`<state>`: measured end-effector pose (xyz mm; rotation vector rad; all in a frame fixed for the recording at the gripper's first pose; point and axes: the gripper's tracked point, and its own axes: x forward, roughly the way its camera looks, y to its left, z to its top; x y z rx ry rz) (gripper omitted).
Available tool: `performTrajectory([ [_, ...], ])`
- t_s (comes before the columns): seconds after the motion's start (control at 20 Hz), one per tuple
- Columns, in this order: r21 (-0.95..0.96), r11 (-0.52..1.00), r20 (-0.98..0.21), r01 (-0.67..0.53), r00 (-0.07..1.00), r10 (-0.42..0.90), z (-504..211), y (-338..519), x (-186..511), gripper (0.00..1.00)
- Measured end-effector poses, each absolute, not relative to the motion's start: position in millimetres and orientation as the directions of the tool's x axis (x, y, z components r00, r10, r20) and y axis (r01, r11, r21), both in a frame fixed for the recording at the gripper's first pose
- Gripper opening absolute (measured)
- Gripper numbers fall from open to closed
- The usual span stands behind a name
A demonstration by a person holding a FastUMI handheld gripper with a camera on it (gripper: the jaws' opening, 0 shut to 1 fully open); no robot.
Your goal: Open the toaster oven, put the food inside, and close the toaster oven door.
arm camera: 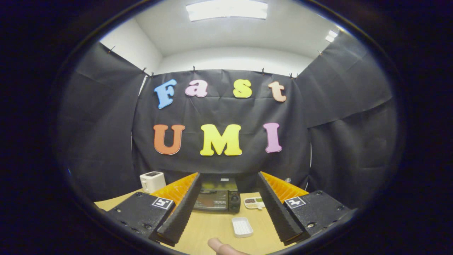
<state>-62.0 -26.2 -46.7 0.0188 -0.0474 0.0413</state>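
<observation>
I am hovering over the desk [212,226] with my jaws [226,226] spread wide and gripping nothing; the toaster oven [217,200] is sitting at the far edge, door shut, beyond my fingers; whether food is inside, I cannot tell; the compartment dish [254,202] is lying beside it; the white tray [242,226] is resting nearer.

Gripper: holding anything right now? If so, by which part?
Nothing held. The gripper has its jaws spread open over the table, with the closed toaster oven beyond them and a white tray between them, untouched.
</observation>
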Motion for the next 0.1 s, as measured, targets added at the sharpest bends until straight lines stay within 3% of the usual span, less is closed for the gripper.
performTrajectory([
  [0.1, 0.019, 0.999, 0.038, -0.045, 0.998, 0.044, -50.9, -25.8, -59.4, 0.99],
])
